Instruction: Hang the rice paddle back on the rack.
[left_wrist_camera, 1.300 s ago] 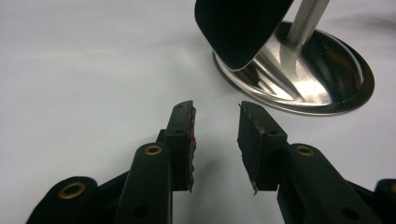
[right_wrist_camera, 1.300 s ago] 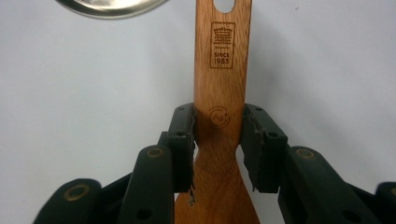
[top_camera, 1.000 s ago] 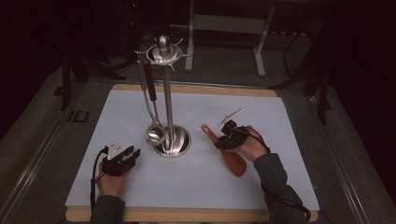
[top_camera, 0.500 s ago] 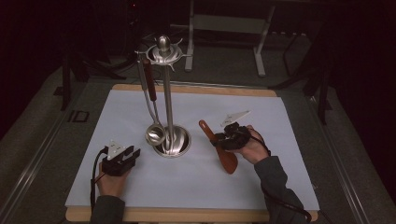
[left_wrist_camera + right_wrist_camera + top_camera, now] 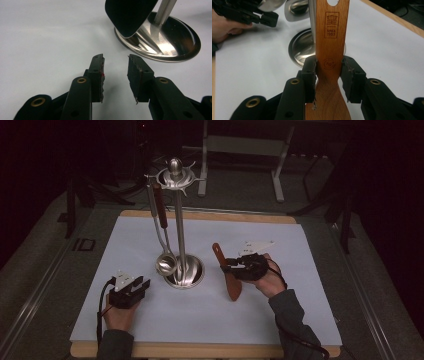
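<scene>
Your right tool (image 5: 226, 265) was clamped on the neck of the wooden spatula (image 5: 231, 279), jaws against both edges, holding it tilted just right of the utensil stand (image 5: 179, 220), its handle end raised and its blade low over the surface (image 5: 280, 320); your left tool (image 5: 145, 284) sat with jaws parted and nothing between them, beside the stand's base. By my judgement the pickup was done while hanging the spatula on the stand's top hooks, where a ladle (image 5: 165, 262) already hung, was left. Your right gripper view showed the hanging hole (image 5: 333, 2) and stamped mark on the handle, which the high view was too distant to resolve.
</scene>
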Motion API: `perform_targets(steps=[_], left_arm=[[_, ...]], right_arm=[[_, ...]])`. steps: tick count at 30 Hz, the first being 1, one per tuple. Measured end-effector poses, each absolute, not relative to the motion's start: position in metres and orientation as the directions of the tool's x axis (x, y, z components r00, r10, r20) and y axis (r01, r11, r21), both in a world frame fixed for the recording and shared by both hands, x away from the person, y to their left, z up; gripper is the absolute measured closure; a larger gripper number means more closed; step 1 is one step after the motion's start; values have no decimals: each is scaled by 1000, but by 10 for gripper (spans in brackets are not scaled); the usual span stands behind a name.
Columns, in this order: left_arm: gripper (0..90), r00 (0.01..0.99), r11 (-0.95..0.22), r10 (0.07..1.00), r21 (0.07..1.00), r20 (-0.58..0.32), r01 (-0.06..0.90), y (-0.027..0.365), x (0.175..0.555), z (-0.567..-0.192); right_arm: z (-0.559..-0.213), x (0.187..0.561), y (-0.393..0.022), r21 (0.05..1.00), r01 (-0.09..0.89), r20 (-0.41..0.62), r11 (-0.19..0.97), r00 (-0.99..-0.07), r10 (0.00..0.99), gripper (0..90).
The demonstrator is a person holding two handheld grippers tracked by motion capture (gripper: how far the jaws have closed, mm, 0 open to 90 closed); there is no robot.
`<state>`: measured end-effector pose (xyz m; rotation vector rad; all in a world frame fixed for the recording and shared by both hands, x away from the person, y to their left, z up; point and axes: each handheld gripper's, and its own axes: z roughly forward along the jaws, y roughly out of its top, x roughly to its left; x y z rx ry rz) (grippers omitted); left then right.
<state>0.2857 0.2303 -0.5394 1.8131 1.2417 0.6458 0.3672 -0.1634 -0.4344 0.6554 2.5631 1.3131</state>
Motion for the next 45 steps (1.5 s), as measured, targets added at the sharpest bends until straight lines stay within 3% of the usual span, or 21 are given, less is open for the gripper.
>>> perform_targets(steps=[12,45], left_arm=[[658,380,-171,924,849,-38,500,230,286,-539],[657,380,-174,924,849,-34,500,230,286,-539]], right_arm=[[-430,361,-162,861,263,19,435,-872,490,664],[-417,349,-153,904,256,13,341,-816,578,663]])
